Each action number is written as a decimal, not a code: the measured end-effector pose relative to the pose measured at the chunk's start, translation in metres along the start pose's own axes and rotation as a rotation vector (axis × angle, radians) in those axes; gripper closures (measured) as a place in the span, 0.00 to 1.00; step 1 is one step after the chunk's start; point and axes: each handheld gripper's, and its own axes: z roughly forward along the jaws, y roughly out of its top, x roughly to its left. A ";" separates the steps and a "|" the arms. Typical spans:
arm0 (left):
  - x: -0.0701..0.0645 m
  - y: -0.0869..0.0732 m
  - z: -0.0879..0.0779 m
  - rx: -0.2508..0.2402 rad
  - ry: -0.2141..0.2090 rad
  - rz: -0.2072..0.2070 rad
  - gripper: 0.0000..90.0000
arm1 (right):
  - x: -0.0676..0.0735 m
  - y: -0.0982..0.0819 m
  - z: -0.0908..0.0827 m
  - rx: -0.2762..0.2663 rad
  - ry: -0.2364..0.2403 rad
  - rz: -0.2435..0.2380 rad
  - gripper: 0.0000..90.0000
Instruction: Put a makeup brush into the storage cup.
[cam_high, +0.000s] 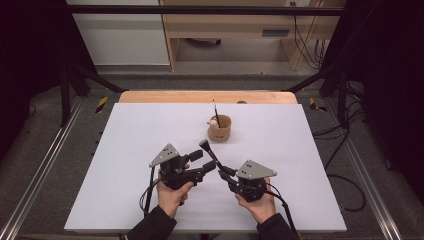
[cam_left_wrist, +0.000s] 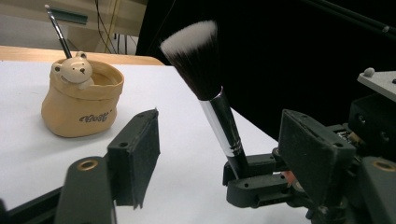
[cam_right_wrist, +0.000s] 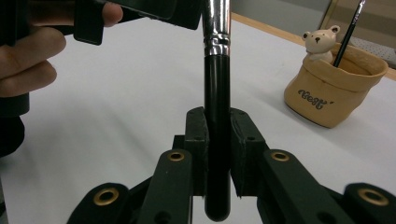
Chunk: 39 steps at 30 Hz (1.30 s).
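The right tongs (cam_right_wrist: 217, 154) were clamped on the black handle of the makeup brush (cam_left_wrist: 205, 74), holding it bristles-up near the middle of the bench (cam_high: 125, 150). The left tongs (cam_left_wrist: 224, 135) stood apart around the silver ferrule, pads not touching yet. For a clean handover I'd have centred those pads on the ferrule and squeezed fully before the right let go. The tan bear cup (cam_high: 220, 127), with a thin brush (cam_high: 215, 112) already in it, sat just beyond, so probably the drop-off.

The holder (cam_high: 220, 128) stands on the table (cam_high: 125, 150) behind both grippers, a thin brush (cam_high: 215, 112) in it.
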 end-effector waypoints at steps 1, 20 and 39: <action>0.000 0.000 0.000 -0.003 0.000 -0.003 0.34 | 0.001 0.000 0.000 -0.002 -0.001 0.001 0.88; -0.001 0.000 0.001 -0.022 -0.024 -0.041 0.62 | 0.007 0.004 0.003 -0.018 0.023 0.006 0.88; 0.000 0.000 -0.002 -0.062 -0.018 -0.077 0.80 | 0.010 0.006 0.004 -0.037 0.038 0.014 0.88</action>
